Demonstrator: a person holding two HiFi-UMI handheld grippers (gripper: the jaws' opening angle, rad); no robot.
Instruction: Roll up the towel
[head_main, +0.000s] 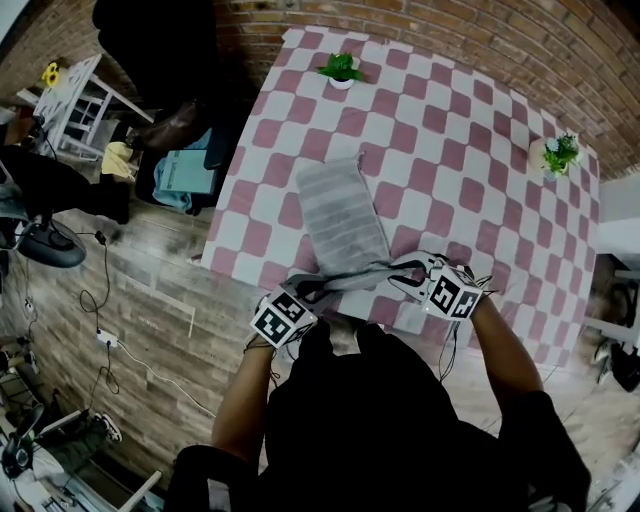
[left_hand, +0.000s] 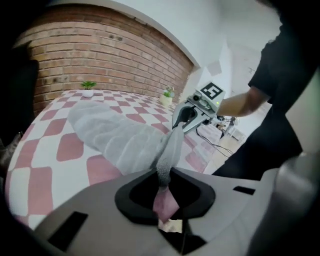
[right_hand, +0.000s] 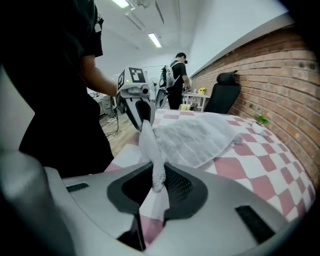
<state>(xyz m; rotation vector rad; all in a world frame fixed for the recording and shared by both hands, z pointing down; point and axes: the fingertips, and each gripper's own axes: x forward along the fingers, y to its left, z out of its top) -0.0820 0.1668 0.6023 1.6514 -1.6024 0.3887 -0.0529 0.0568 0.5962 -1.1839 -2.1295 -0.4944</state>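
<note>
Currently both grippers are clamped on the towel (head_main: 340, 212): left gripper (head_main: 312, 292) pinches 1 near corner, right gripper (head_main: 402, 273) the other. Near edge is lifted off the table (head_main: 450, 140) and stretched between the 2. Rest of the towel lies flat on the checkered cloth, pointing toward the brick wall.

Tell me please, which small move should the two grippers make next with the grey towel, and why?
Probably curl the lifted edge forward and down onto the grey ribbed cloth towel to start the first turn. The left gripper and right gripper each pinch a near corner above the pink-and-white checked tablecloth, the rest lying flat.
</note>
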